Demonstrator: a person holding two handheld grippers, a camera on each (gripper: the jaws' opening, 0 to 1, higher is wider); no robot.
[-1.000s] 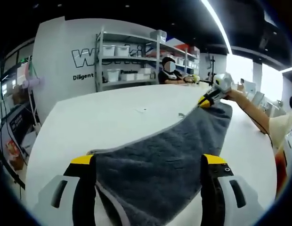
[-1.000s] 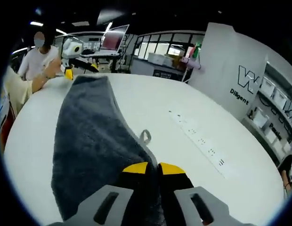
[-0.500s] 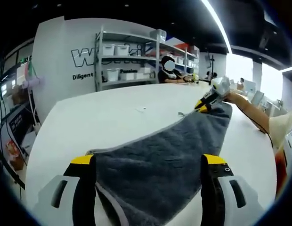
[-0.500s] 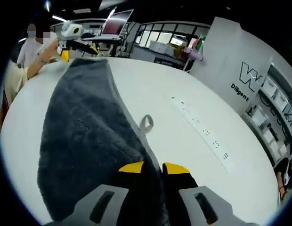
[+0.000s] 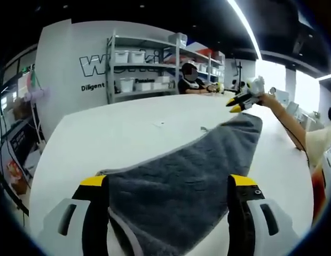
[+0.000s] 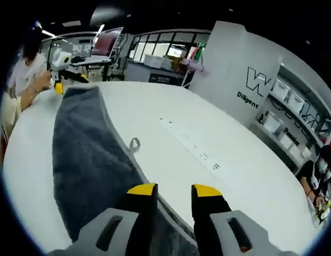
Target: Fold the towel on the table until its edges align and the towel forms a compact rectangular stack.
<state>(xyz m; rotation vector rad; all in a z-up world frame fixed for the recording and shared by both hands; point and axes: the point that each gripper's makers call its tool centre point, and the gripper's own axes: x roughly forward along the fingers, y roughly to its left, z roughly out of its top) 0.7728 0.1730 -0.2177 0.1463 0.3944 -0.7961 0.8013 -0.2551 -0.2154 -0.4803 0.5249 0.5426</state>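
Broadly, a wide white table [image 5: 123, 133] spreads ahead of both sets of fingers, and on it lies the long dark grey plush towel with a pale grey trimmed edge [image 5: 192, 170], stretched flat from one gripper's end to the other's. In the left gripper view the left gripper [image 5: 168, 184], black with yellow tips and grey housings, has its fingers [image 5: 93, 184] wide apart, and the near end of the towel lies between them, running away up and to the right; whether the fingers touch the cloth cannot be told. At the far end of the towel the right gripper [image 5: 237, 104] hangs just above and beyond the cloth's corner, held by a person's hand [image 5: 261, 101] on a bare forearm. In the right gripper view the right gripper [image 6: 168, 189] has its yellow-tipped fingers [image 6: 141, 189] parted with a clear gap, the towel's [image 6: 85, 149] near end passing below and to the left of them, apart from their tips. A small grey hanging loop [image 6: 134, 144] sticks out from the towel's edge, ahead of the fingers. A white power strip [image 6: 189, 146] lies on the table [image 6: 155, 112] ahead and right of the fingers, well apart from the towel. The left gripper [image 6: 61, 80] sits at the towel's far end.
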